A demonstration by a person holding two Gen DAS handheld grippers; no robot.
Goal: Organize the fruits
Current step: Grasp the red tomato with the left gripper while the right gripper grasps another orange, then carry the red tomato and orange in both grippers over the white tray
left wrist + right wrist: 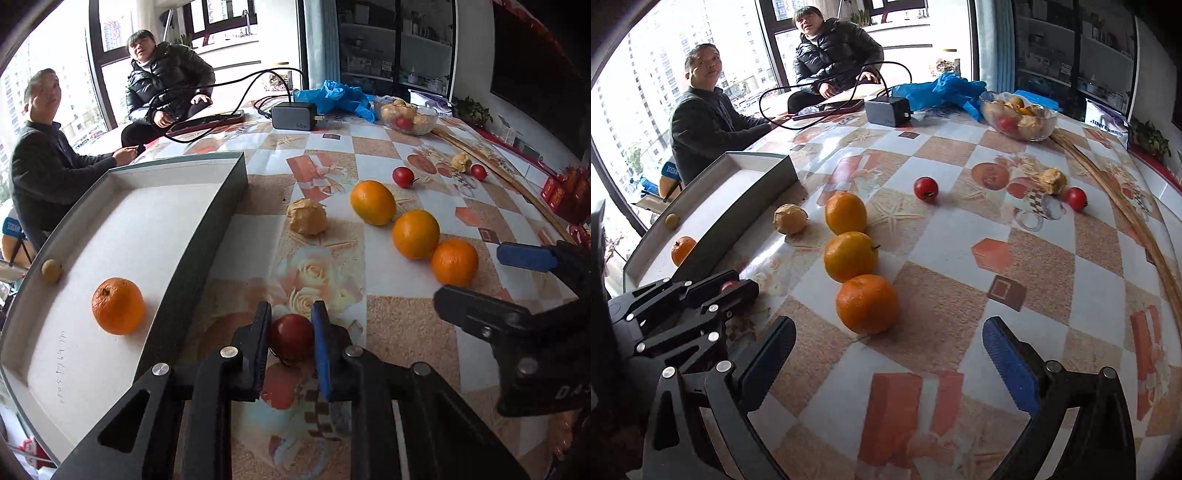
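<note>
My left gripper (291, 334) is shut on a small red tomato (291, 339) just above the tablecloth, right of the grey box (207, 229). The box holds an orange (118, 305) and a small brown fruit (51, 270). Three oranges (867, 303) (850, 256) (846, 213) lie in a row on the table, with a tan husked fruit (791, 219) beside them. My right gripper (888, 354) is open, just short of the nearest orange. Two tomatoes (926, 188) (1076, 198) and another husked fruit (1052, 180) lie farther back.
A glass bowl (1019, 115) of fruit stands at the back right, with a blue plastic bag (938, 90), a grey charger (886, 110) and black cables behind. Long wooden sticks (1126, 210) run along the right edge. Two people sit at the far left side.
</note>
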